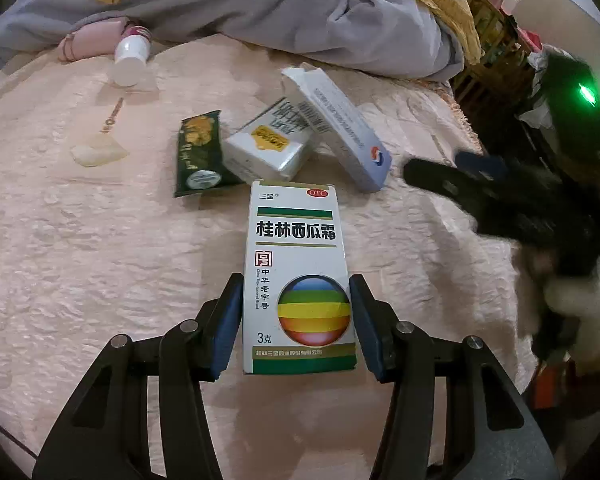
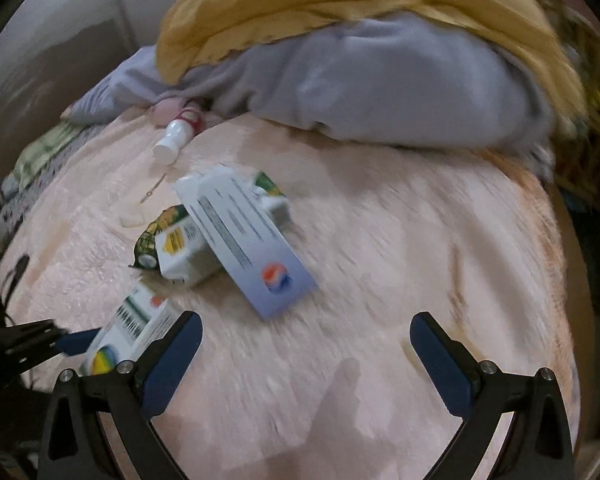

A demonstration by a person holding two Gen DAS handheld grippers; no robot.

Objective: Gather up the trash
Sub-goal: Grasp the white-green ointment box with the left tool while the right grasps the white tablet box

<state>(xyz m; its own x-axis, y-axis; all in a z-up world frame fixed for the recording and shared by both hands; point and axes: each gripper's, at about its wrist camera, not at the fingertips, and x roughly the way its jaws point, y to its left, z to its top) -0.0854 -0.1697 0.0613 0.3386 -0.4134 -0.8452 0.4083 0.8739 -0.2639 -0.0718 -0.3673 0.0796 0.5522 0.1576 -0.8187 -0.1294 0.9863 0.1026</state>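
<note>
Already the blue pads (image 1: pixel 225 322) of the left gripper (image 1: pixel 296 320) stand against the two long sides of the white medicine box (image 1: pixel 298 276), low down near its printed rainbow ball — clamped on it, by the look of the contact on both flanks. That box lies on the pink quilted bedspread (image 1: pixel 80 264), its long axis running straight away from the gripper, the red OTC mark at the far end and the green band at the near end. I judge it a light carton of thin card, probably near empty: stiff along its edges, soft across the broad faces, so too hard a squeeze would crush it. Taking it across the narrow width, as here, seems sound; the glossy print may be a little slippery, yet the weight is small.

Beyond it lie the other pieces — a dark green sachet (image 1: pixel 198 156), a small white carton (image 1: pixel 266 148), and a long pale blue box (image 1: pixel 340 128) leaning on that carton, its long axis slanting from upper left to lower right with an open flap at the far end. Farther off a white bottle (image 1: pixel 130 58) lies by the grey blanket (image 1: pixel 300 12).

Meanwhile the right gripper (image 2: pixel 306 354) hangs above bare bedspread with its fingers wide apart, holding nothing; its view is blurred, and the long blue box (image 2: pixel 252 240) lies just ahead of it.
</note>
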